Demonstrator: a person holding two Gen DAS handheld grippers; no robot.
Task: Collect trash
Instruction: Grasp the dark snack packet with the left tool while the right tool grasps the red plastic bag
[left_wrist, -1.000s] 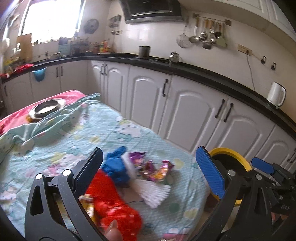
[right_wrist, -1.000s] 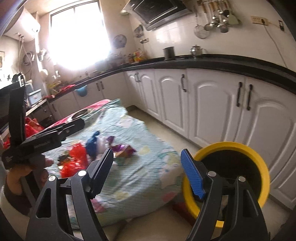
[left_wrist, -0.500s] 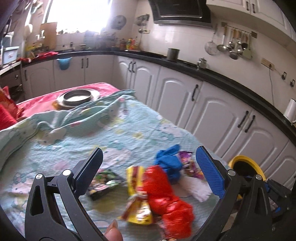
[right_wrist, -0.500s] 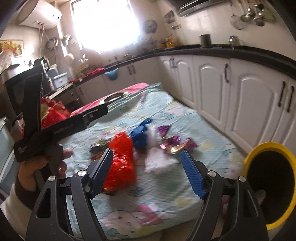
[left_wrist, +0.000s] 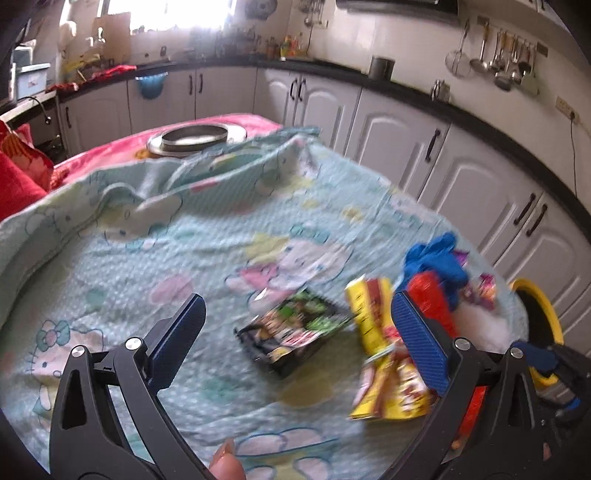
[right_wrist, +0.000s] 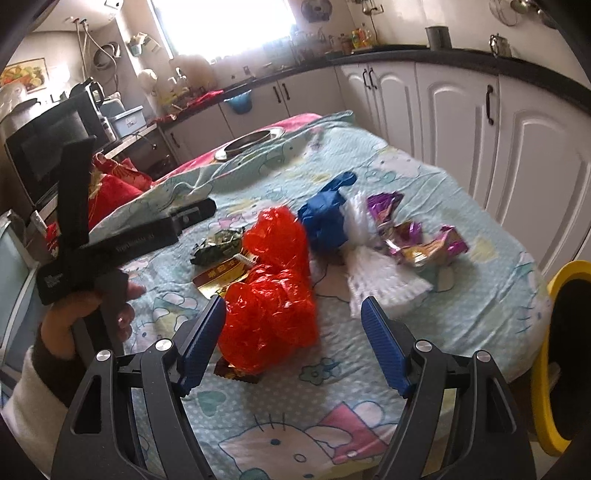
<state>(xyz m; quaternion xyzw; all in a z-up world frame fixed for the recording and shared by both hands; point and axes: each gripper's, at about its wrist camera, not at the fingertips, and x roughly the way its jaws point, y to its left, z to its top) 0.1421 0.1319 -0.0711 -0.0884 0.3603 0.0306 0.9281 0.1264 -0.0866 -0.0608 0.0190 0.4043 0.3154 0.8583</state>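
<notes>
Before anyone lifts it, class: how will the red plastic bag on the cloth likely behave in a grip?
The red bag looks thin and crumpled, so it probably collapses and hangs floppy. It seems light for its bulk. Its glossy film may slip, though its folds give something to pinch.

Both tongs (left_wrist: 295, 339) (right_wrist: 293, 332) wide open, angled downward.

Support: table under a pale cartoon-print cloth (right_wrist: 388, 173). Landmark: red crumpled plastic bag (right_wrist: 273, 288), mid-cloth. Blue bag (right_wrist: 325, 218) touching behind it; white mesh wrap (right_wrist: 380, 280) just right; purple wrappers (right_wrist: 417, 240) beyond that; green-black packet (left_wrist: 291, 332) left; metal basin (left_wrist: 195, 134) far behind.
</notes>
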